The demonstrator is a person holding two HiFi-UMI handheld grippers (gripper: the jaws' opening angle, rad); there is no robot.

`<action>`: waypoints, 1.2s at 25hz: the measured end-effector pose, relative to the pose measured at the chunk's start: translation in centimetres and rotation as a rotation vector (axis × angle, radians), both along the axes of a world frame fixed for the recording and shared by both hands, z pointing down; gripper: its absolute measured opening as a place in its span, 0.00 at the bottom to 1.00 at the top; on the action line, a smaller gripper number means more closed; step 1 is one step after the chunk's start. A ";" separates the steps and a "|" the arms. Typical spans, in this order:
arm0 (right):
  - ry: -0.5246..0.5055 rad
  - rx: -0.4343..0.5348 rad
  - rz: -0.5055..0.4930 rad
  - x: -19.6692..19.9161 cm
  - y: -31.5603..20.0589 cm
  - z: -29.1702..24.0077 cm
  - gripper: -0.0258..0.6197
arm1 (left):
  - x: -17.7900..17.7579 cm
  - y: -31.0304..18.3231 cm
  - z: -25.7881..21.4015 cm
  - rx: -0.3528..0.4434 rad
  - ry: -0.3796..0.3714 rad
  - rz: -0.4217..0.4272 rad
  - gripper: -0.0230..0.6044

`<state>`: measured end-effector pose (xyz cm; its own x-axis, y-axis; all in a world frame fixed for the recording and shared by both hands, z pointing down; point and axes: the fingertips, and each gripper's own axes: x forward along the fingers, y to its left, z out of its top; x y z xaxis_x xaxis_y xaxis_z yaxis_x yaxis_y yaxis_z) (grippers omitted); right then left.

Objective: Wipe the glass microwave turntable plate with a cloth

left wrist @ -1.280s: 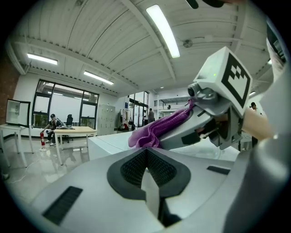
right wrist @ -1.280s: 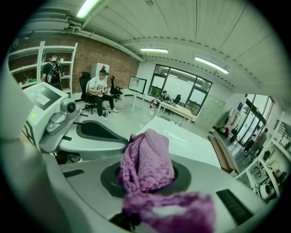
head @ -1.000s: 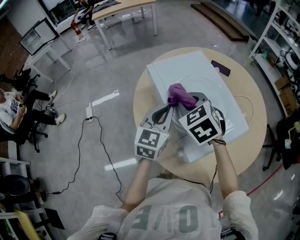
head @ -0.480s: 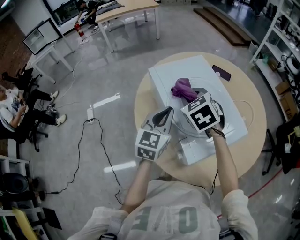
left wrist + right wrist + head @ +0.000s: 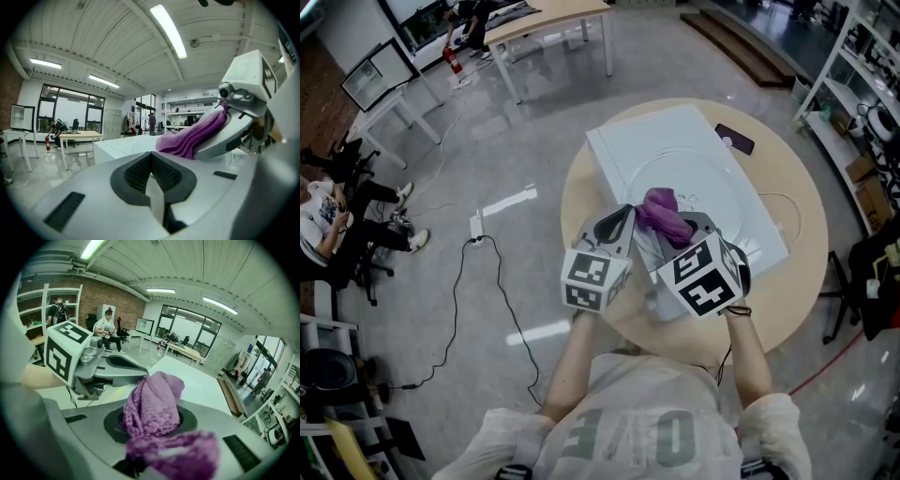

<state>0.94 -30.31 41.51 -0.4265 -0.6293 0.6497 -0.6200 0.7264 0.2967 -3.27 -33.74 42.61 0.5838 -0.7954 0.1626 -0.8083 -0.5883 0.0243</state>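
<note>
The glass turntable plate lies flat on top of a white microwave; only its faint round outline shows. My right gripper is shut on a bunched purple cloth over the plate's near part. In the right gripper view the cloth fills the jaws of the right gripper. My left gripper hovers just left of the cloth at the plate's near-left rim, shut, and I see nothing between its pads. The left gripper view shows the left gripper closed, with the cloth to the right.
The microwave stands on a round wooden table, with a dark phone behind it. A power strip and black cable lie on the floor to the left. A seated person is far left and shelves stand at right.
The right gripper pushed the cloth away across the plate, then drew it back toward me. The left gripper stayed shut and now sits closer beside the cloth.
</note>
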 end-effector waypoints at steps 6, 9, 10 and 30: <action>0.013 -0.005 -0.035 -0.2 3.1 0.3 0.11 | -0.1 0.0 -0.2 0.002 0.001 -0.016 0.04; 0.006 -0.013 -0.050 -0.4 4.2 0.3 0.11 | -0.1 0.0 -0.2 -0.004 0.000 -0.023 0.04; 0.003 -0.015 -0.052 -0.4 4.4 0.2 0.11 | 0.0 0.0 -0.2 -0.005 -0.002 -0.023 0.04; -0.046 0.089 0.161 3.6 -11.2 -3.2 0.11 | 0.4 0.0 0.0 -0.014 -0.017 -0.024 0.04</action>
